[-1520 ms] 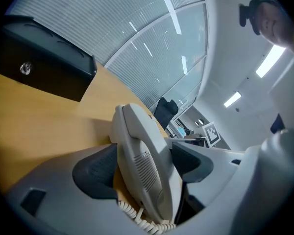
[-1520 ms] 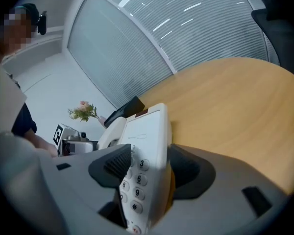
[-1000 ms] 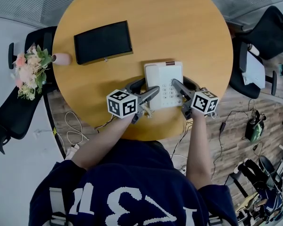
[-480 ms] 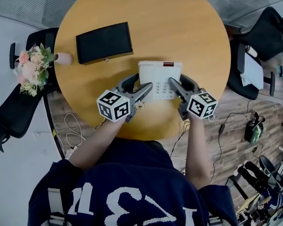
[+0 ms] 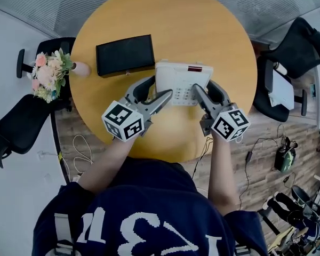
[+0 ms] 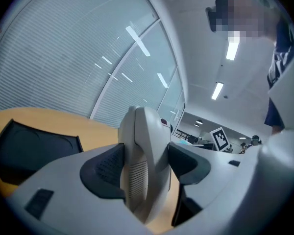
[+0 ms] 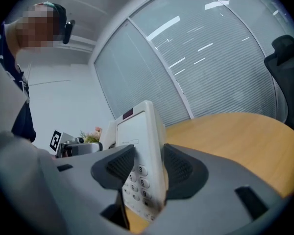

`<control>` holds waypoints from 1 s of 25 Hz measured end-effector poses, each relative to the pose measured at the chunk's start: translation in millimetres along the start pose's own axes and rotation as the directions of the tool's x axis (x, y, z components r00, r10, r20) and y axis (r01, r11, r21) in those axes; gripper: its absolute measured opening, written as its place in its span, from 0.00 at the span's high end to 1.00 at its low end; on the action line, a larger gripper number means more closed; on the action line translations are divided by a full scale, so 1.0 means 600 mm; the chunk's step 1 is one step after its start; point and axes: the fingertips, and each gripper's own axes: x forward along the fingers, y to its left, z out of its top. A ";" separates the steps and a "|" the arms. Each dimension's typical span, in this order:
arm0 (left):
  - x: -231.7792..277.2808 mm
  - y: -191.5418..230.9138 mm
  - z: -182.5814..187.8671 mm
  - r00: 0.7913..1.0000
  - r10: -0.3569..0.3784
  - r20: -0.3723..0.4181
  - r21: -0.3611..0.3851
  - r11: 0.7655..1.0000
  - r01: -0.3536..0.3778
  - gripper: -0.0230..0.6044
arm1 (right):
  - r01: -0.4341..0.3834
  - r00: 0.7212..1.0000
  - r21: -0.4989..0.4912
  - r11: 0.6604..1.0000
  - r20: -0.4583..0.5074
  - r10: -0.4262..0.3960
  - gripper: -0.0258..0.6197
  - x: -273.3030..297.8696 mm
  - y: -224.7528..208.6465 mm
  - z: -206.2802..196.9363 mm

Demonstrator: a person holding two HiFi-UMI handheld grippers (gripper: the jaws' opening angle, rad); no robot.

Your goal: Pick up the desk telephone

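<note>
The white desk telephone (image 5: 181,79) hangs above the round wooden table (image 5: 202,20), gripped from both sides. My left gripper (image 5: 161,87) is shut on its left, handset edge. In the left gripper view the dark pads press both faces of the telephone (image 6: 147,126) inside the left gripper (image 6: 146,166). My right gripper (image 5: 202,87) clamps the keypad edge, its jaws still closing on it. The right gripper view shows the number keys of the telephone (image 7: 137,131) between the pads of the right gripper (image 7: 146,169).
A black flat case (image 5: 124,54) lies on the table left of the telephone. A vase of pink flowers (image 5: 48,74) stands at the table's left rim. Black office chairs (image 5: 298,41) stand right and left of the table, and cables (image 5: 85,148) lie on the floor.
Both grippers have risen together with the telephone between them. It has come up off the table and shifted toward the table's middle, and the wrists have rolled slightly.
</note>
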 end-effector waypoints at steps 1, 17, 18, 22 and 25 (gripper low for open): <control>-0.003 -0.004 0.017 1.000 -0.004 0.016 0.025 1.000 0.004 0.50 | -0.003 1.000 -0.011 1.000 0.019 0.003 0.65 0.000 0.007 0.015; -0.069 -0.071 0.199 0.980 -0.081 0.183 0.244 0.969 0.034 0.50 | -0.039 0.972 -0.144 0.989 0.222 0.071 0.65 -0.021 0.126 0.177; -0.071 -0.074 0.204 0.979 -0.084 0.188 0.251 0.967 0.035 0.50 | -0.038 0.971 -0.151 0.988 0.228 0.072 0.65 -0.023 0.130 0.182; -0.080 -0.082 0.217 0.975 -0.090 0.205 0.265 0.964 0.034 0.50 | -0.037 0.967 -0.171 0.985 0.242 0.078 0.65 -0.027 0.143 0.195; -0.086 -0.087 0.224 0.972 -0.090 0.215 0.270 0.962 0.029 0.50 | -0.037 0.965 -0.178 0.983 0.250 0.082 0.65 -0.030 0.150 0.201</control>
